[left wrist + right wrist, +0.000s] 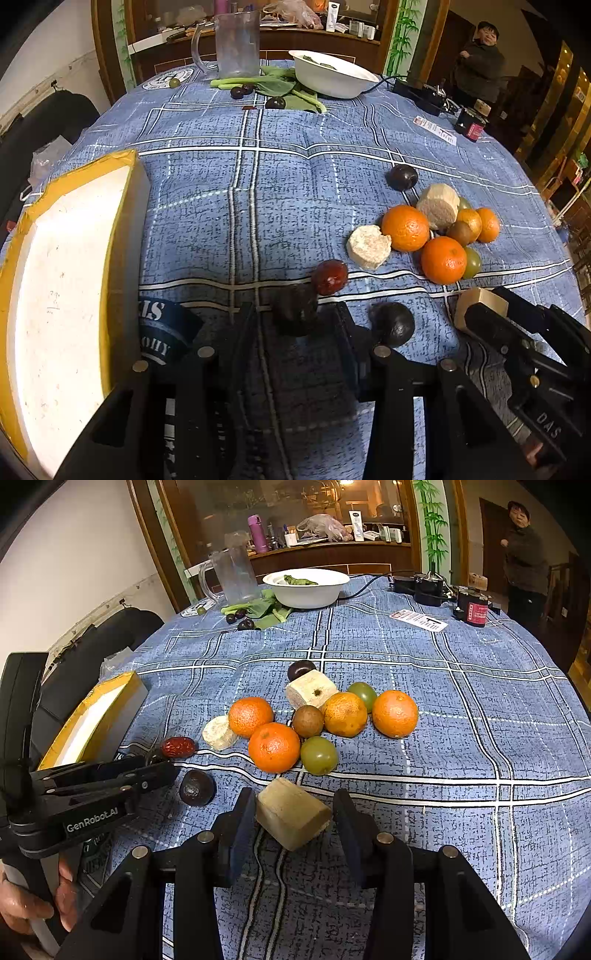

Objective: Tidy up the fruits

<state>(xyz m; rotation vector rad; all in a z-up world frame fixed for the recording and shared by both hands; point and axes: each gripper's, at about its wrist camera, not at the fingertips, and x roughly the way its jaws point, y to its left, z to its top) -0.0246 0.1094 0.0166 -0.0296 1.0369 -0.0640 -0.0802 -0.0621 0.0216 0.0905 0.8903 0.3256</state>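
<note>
We hold the right gripper [293,818] wide around the stiff, light pale block [291,818] at six o'clock, gripping its flat sides; the left gripper [295,317] brackets a dark fruit [295,314].

Left gripper [295,317] low, fingers spread; right gripper [293,816] low, fingers parted (bare hand [33,904] grips left handle).

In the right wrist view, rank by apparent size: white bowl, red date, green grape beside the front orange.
1. white bowl, although farthest away
2. green grape
3. red date, narrowly; the two look close
</note>
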